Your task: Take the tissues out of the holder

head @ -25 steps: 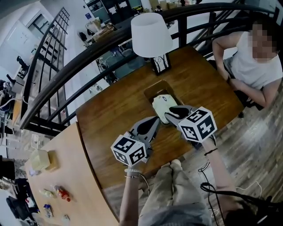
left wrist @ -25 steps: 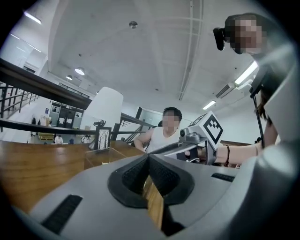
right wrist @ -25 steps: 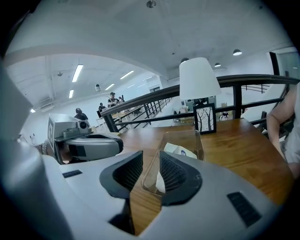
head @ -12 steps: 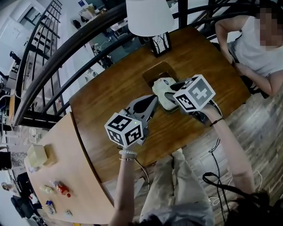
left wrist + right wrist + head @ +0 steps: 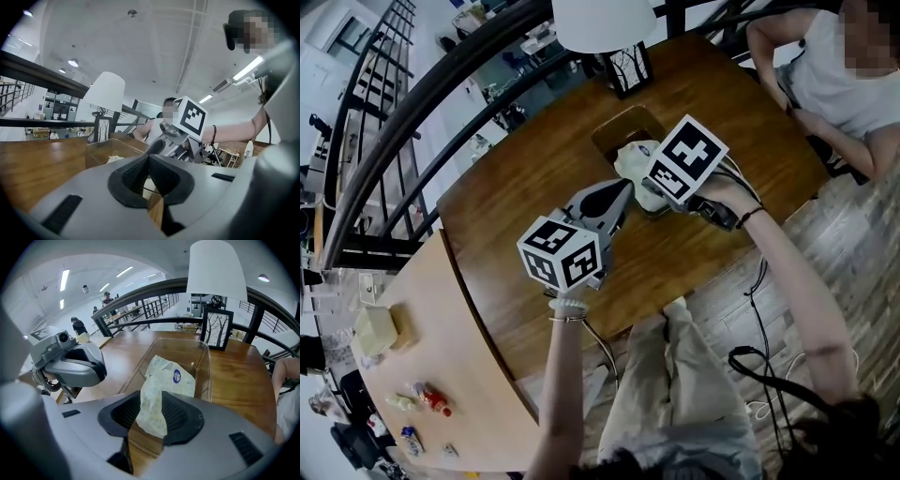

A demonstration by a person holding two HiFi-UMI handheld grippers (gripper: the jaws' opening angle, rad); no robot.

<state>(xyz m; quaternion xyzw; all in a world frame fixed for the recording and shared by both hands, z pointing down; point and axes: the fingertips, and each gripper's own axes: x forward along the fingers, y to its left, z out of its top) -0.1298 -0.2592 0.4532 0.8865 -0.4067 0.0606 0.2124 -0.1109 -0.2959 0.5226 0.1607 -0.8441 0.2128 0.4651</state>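
A pale tissue pack (image 5: 630, 161) with a blue round label leans out of the clear holder (image 5: 614, 131) over its near wall. In the right gripper view the pack (image 5: 166, 376) reaches from the holder (image 5: 206, 362) down between my right gripper's (image 5: 150, 413) pads. Those jaws have just been opening and stand open around the pack's end. In the head view the right gripper (image 5: 652, 192) tips steeply down under its marker cube. My left gripper (image 5: 619, 192) lies low beside it, pointing at the holder, shut and empty (image 5: 148, 161).
A white lamp (image 5: 605, 19) and a framed picture (image 5: 626, 70) stand behind the holder on the dark wooden table (image 5: 516, 216). A person (image 5: 834, 84) sits at the table's far right. A lighter table (image 5: 412, 375) with small items adjoins at the left. A railing runs behind.
My right gripper has tipped steeply down over the tissue pack and sunk lower. The left gripper has edged down toward the holder. The pack has stayed leaning on the holder.
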